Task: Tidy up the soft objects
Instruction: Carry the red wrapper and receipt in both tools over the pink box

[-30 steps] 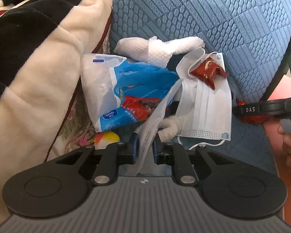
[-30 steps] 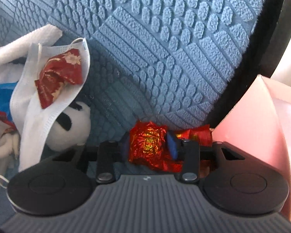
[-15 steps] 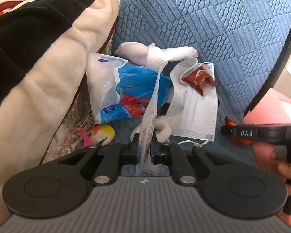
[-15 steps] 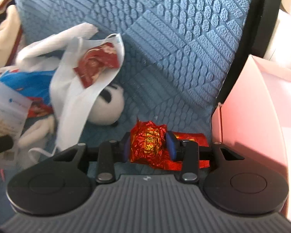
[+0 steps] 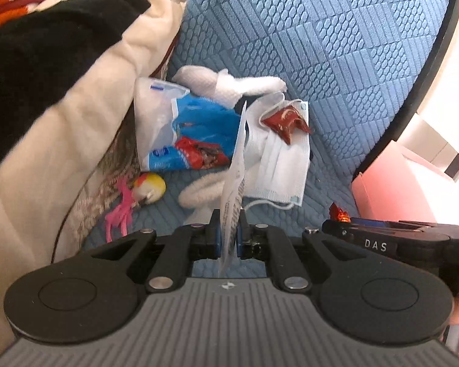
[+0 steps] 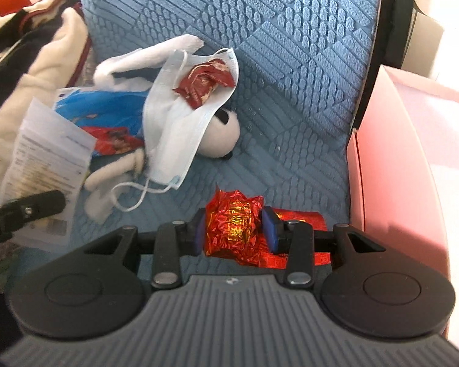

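Left gripper (image 5: 229,234) pinching thin printed plastic sheet (image 5: 234,183), now lifted off clutter pile on blue quilted chair seat (image 6: 290,159). Right gripper (image 6: 233,235) clamped on crinkled red-gold foil wrapper (image 6: 232,226), drawn back beside pink box (image 6: 407,165). Both pieces likely ready for sorting.

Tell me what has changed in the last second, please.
Both tongs drew back from the pile on the blue chair. The left tongs lifted the printed paper sheet clear of the tissue pack; the right tongs carried off the red foil wrapper. Both grips stayed shut; the face mask stayed put.
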`<state>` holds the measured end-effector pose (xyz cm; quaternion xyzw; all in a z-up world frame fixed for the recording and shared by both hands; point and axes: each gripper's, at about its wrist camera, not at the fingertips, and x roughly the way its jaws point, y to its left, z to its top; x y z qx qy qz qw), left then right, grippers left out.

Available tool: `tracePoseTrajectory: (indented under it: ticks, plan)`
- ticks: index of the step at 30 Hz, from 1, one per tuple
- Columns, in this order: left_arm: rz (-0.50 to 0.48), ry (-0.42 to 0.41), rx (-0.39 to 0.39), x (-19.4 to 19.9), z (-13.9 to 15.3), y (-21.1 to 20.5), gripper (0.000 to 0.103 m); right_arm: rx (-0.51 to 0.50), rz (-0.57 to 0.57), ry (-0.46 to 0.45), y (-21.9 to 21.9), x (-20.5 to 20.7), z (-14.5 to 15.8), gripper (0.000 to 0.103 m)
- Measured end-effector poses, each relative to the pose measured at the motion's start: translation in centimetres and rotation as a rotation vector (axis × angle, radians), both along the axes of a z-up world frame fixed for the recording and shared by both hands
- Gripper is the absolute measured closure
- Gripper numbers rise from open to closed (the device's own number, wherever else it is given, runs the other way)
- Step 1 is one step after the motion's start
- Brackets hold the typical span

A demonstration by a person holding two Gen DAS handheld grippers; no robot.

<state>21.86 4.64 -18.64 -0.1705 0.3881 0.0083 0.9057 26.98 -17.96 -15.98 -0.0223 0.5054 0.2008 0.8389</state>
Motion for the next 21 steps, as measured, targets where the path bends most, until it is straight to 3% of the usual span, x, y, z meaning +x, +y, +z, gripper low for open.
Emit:
tracePoseTrajectory:
  ticks: [21]
  plan:
    - [-0.026, 0.066, 0.008, -6.3, 0.3, -3.4, 0.092, 0.054, 0.006, -0.003, -2.7, -8.9, 2.9, 0.062]
